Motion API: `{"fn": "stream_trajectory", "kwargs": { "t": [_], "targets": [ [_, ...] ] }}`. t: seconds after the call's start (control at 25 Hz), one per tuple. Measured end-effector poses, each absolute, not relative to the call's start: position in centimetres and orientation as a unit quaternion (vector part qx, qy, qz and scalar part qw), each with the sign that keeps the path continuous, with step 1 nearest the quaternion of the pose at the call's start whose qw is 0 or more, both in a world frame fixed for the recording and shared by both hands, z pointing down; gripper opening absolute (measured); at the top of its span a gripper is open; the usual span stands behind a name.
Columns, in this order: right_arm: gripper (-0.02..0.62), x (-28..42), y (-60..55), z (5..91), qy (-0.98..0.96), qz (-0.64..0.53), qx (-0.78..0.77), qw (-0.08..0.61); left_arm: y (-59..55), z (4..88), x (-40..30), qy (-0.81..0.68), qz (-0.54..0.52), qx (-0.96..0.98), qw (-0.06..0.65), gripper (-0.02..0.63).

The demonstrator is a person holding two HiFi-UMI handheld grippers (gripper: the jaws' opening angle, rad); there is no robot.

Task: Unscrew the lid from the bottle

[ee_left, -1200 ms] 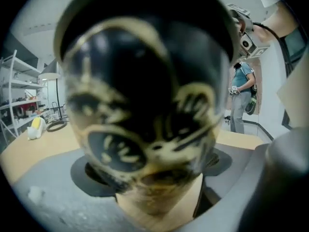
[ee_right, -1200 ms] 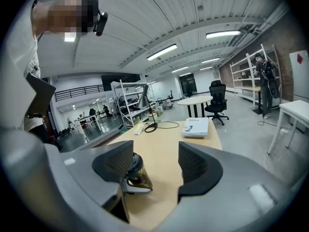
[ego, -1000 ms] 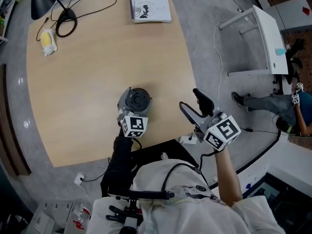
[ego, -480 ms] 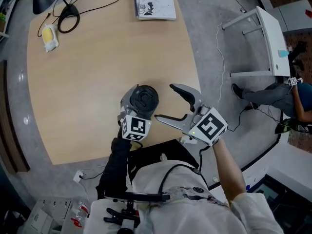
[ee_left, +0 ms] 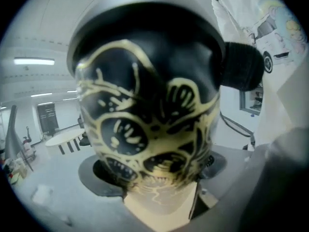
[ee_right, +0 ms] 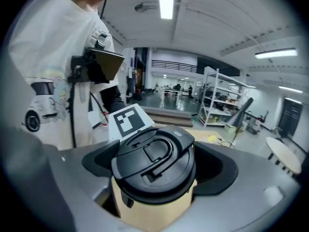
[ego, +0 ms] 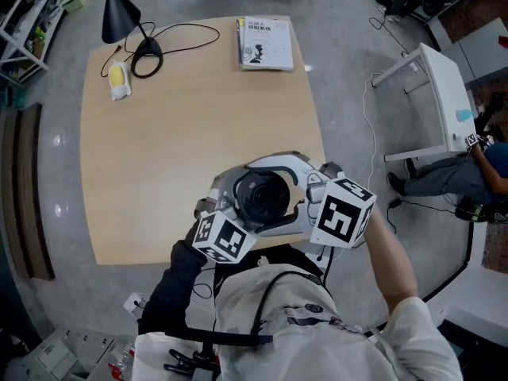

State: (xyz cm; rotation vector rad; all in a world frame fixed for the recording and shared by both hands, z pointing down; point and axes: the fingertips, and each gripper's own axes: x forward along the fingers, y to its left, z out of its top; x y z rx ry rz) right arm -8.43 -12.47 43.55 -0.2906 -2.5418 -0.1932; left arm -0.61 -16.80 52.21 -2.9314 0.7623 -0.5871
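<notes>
The bottle point(ee_left: 149, 120), black with a cream pattern, fills the left gripper view, upright between the jaws. My left gripper point(ee_left: 154, 173) is shut on its body and holds it up in front of my chest. In the head view I look down on the black lid point(ego: 258, 197), with the left gripper point(ego: 238, 206) under it. My right gripper point(ego: 270, 197) reaches in from the right, one finger on each side of the lid point(ee_right: 154, 161). The jaws of the right gripper point(ee_right: 159, 167) are opening, and a gap shows beside the lid.
The wooden table point(ego: 159, 133) lies beyond the bottle. A book point(ego: 264, 44) is at its far edge; a black lamp point(ego: 119, 14), a coiled cable point(ego: 147, 58) and a yellow object point(ego: 118, 80) sit at the far left. A white table point(ego: 440, 94) stands on the floor at the right.
The bottle has come up off the table toward me in the left gripper. The right gripper swung in from the right, and its jaws widened and came around the lid.
</notes>
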Motion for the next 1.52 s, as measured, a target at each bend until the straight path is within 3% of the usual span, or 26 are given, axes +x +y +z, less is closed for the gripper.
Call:
{"fn": "stream_trajectory", "kwargs": {
  "t": [0.24,0.32,0.36,0.48,0.6,0.68,0.92,1.04,1.16,1.44,1.52],
  "targets": [
    [0.479,-6.0,-8.4,40.8,-0.920,-0.051,-0.271,0.279,-11.5,48.4,2.5,0.139,-0.145,-0.979,-0.025,0.410],
    [0.589,-5.5,-8.8,39.7,-0.930,-0.038,-0.237,0.279,-11.7,47.6,2.6,0.170,-0.130,-0.976,-0.042,0.410],
    [0.591,-5.2,-9.2,38.7,-0.942,-0.032,-0.203,0.265,-12.2,47.3,2.4,0.195,-0.128,-0.971,-0.045,0.410],
    [0.591,-5.1,-10.9,35.8,-0.981,0.004,-0.064,0.185,-13.8,47.3,1.2,0.277,-0.156,-0.947,-0.039,0.411],
    [0.565,-6.5,-11.3,36.9,-0.984,-0.013,-0.006,0.176,-14.6,47.9,0.3,0.328,-0.196,-0.923,-0.039,0.411],
    [0.477,-7.3,-10.9,37.5,-0.984,-0.037,-0.031,0.170,-14.6,48.0,0.3,0.329,-0.196,-0.922,-0.047,0.412],
    [0.477,-6.5,-6.4,36.2,-0.955,-0.052,-0.250,0.149,-9.7,46.5,2.6,0.145,-0.149,-0.978,-0.031,0.411],
    [0.479,-6.2,-5.7,36.0,-0.937,-0.020,-0.301,0.178,-8.5,45.4,3.1,0.092,-0.128,-0.987,-0.037,0.411],
    [0.589,-6.0,-8.1,35.6,-0.951,-0.020,-0.227,0.211,-10.8,45.9,1.4,0.137,-0.144,-0.979,-0.038,0.411],
    [0.583,-8.3,-13.8,35.7,-0.982,-0.014,0.061,0.176,-16.8,47.4,-3.4,0.334,-0.243,-0.910,-0.019,0.413],
    [0.525,-9.4,-13.6,35.9,-0.988,-0.020,0.040,0.150,-16.7,47.0,-2.8,0.332,-0.240,-0.912,-0.015,0.413]
  ]
}}
